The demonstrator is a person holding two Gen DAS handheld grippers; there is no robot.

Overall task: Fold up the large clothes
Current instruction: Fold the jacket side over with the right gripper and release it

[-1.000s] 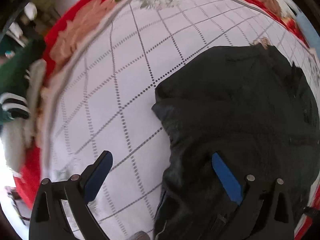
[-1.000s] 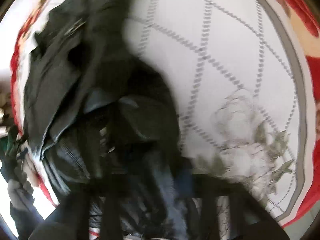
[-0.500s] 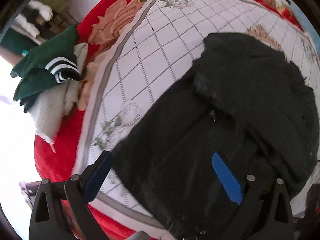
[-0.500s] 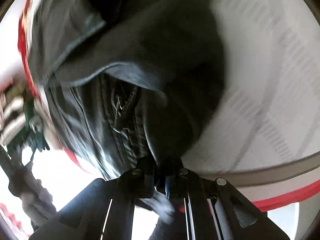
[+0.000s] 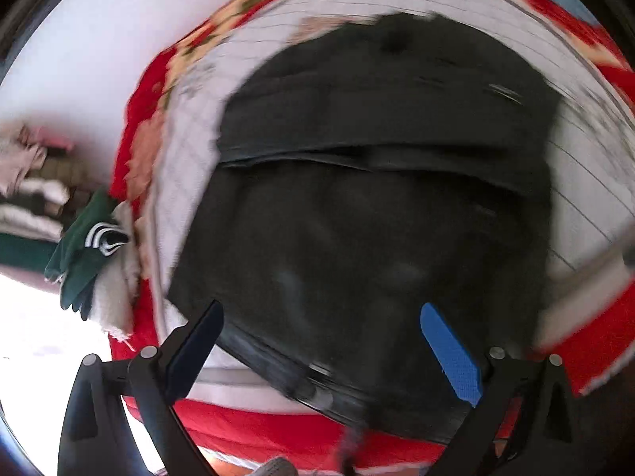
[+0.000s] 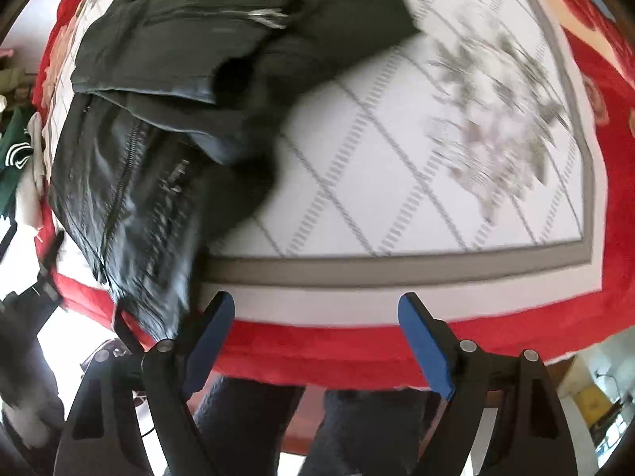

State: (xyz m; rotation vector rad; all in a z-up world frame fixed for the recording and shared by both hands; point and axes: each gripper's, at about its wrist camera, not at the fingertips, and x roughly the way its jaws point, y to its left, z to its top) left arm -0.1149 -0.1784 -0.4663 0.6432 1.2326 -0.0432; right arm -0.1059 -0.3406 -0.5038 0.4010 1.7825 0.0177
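Right gripper (image 6: 313, 337) just let go, fingers now spread w/ nothing between; left gripper (image 5: 317, 341) spread too. Black jacket (image 5: 373, 206) lies folded on bed blanket (image 6: 416, 182), near its front edge. Fold's landed.

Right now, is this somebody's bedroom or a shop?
Probably a bedroom at home. A black jacket lies on a red flowered blanket like a bedspread, with folded clothes piled beside it.

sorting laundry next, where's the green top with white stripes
In the left wrist view, the green top lies at the far left, off the bed's red edge, left of the black jacket.
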